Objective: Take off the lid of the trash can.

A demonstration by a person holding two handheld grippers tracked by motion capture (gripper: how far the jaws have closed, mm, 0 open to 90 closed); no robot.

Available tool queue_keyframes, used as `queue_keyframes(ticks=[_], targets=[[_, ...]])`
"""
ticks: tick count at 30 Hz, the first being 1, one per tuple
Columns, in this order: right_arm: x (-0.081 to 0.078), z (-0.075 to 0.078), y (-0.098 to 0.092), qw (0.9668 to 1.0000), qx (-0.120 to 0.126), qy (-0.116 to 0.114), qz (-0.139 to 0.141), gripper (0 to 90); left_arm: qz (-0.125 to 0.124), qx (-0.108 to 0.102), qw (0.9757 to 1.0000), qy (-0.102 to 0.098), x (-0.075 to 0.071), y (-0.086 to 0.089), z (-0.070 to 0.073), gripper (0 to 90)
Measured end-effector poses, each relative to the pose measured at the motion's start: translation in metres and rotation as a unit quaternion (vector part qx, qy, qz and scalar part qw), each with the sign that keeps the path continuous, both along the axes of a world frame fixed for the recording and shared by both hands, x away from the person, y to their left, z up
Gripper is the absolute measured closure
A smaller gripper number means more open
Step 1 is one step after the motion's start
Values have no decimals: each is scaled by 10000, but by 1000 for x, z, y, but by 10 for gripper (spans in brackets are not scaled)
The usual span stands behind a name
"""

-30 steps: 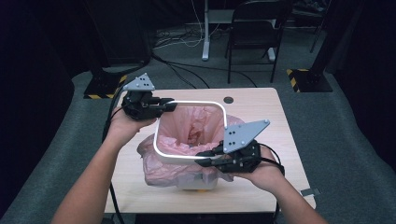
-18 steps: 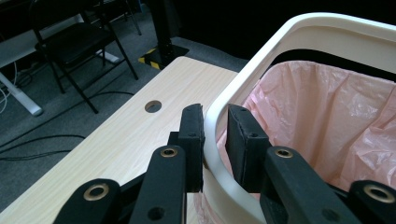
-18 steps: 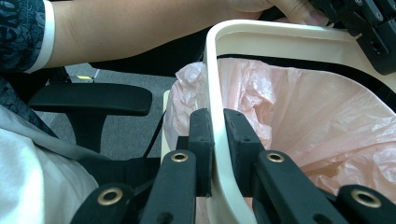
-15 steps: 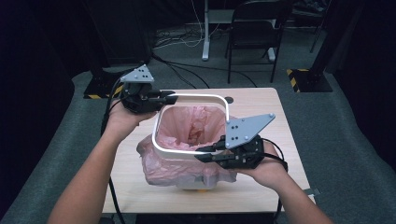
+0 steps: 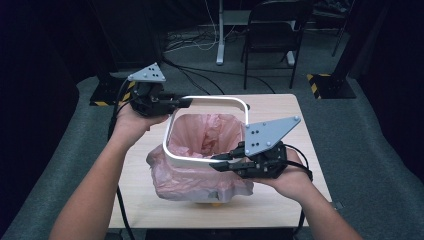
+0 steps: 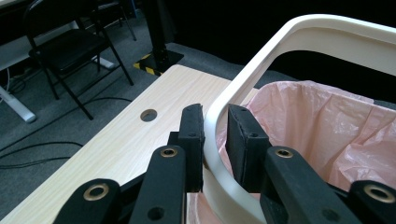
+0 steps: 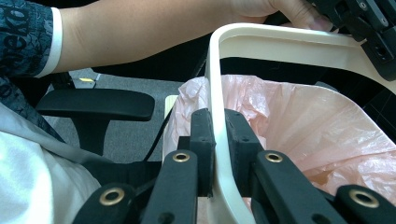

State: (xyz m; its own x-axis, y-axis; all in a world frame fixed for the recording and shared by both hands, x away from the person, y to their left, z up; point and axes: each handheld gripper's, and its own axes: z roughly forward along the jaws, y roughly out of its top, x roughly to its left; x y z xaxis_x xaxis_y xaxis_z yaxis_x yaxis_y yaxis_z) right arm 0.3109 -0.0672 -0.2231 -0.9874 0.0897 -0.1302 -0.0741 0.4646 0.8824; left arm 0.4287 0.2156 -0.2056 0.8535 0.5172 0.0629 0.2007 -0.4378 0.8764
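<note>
1. The white ring (image 5: 207,127) is a rounded-square frame held in the middle of the high view, above the pink bag (image 5: 200,165) that lines a bin standing on the wooden table (image 5: 280,115).
2. The left gripper (image 5: 182,102), upper left of centre in the high view, pinches the ring at its far left corner. In the left gripper view its jaws sit one on each side of the white band (image 6: 219,135), pressed against it.
3. The right gripper (image 5: 220,164), lower right of centre, pinches the ring's near edge. In the right gripper view the band (image 7: 217,121) runs upright between the two jaws, which clamp it.
4. The ring looks stiff and light, probably moulded plastic. Its smooth, glossy face may slip in the pads, so a grip on opposite sides, as now, should keep it level.
5. The bag is thin, soft film, crumpled and draped over the bin's rim. It would likely tear or drag if caught, so it is best left alone while the ring is handled.
6. The ring appears tilted, its far side higher than the near side, and clear of the bag at the far side.
</note>
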Motion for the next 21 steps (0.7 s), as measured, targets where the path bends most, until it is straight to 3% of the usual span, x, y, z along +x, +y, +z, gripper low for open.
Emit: queue_keyframes(ticks=[7,10,14,21], targets=[[-3,4,-2,10000,-4,-13,-18,831,-67,-33,10000,-18,0,-4,4,760],[-6,5,-4,10000,-22,-55,-60,832,-107,-149,9998,1,1,-6,4,749],[-7,3,-7,9998,-52,-97,-194,833,39,-195,9998,-22,1,-8,3,558],[-6,-2,-16,9991,-21,-59,-412,833,98,-511,9985,-176,-3,-4,8,437]])
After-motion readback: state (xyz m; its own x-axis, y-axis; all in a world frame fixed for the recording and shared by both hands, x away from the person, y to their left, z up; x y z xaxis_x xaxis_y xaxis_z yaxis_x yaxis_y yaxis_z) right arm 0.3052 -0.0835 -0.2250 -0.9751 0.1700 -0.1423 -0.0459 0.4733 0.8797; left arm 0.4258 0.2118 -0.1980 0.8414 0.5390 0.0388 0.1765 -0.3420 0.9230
